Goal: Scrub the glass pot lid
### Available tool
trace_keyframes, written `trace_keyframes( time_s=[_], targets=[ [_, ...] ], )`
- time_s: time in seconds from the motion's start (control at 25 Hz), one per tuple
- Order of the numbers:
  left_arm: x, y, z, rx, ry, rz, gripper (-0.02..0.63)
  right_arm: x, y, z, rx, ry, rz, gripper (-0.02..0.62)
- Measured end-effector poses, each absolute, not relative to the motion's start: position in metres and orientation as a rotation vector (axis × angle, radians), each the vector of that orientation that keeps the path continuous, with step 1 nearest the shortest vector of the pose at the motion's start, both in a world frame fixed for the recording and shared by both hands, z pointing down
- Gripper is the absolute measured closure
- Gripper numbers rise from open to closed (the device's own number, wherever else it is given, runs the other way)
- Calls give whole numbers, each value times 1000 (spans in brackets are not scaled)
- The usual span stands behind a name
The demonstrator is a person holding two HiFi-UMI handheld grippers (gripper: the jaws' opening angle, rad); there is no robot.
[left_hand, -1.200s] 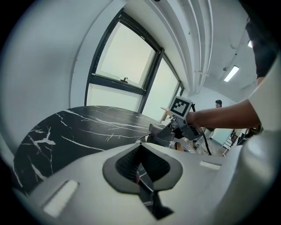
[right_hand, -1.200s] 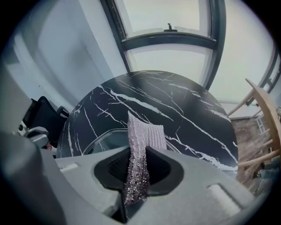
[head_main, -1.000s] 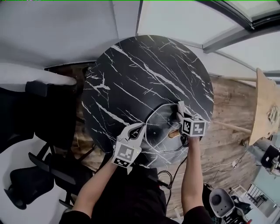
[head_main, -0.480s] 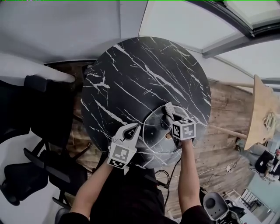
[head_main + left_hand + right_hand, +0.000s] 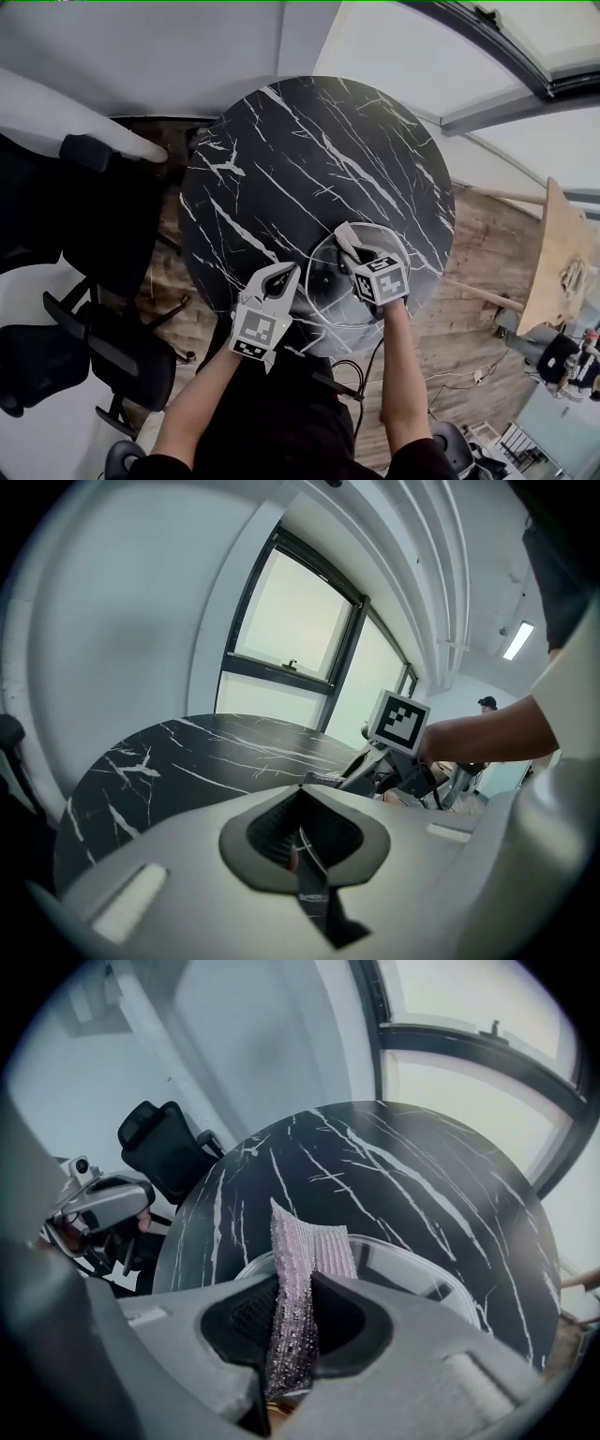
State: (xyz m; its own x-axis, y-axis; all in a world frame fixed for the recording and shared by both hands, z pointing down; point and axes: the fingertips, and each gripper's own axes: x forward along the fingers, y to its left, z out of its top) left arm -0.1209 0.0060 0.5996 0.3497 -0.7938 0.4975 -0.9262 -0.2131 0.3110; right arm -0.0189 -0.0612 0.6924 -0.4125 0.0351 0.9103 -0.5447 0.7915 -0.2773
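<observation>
Glass pot lid (image 5: 325, 292) lies flat on the black marble table (image 5: 281, 159), close to the person's edge. Left gripper (image 5: 285, 274) pinches its left rim, jaws closed on it. Right gripper (image 5: 351, 246) clamps a silvery scrubbing pad (image 5: 298, 1260) over the lid.

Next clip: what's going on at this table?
A person is working on a glass pot lid that lies near the close edge of a round black marble table. The left hand-held gripper is shut on the lid's rim and steadies it. The right hand-held gripper is shut on a sparkly grey scrubbing pad and holds it over the far part of the lid. Whether the pad presses on the glass cannot be told.
</observation>
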Motion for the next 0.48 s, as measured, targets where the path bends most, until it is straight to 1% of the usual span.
trace_keyframes(
  time_s=[0.48],
  targets=[
    [-120, 25, 596, 1997, -1581, 270, 604, -38, -12, 693, 178, -1880, 482, 518]
  ],
)
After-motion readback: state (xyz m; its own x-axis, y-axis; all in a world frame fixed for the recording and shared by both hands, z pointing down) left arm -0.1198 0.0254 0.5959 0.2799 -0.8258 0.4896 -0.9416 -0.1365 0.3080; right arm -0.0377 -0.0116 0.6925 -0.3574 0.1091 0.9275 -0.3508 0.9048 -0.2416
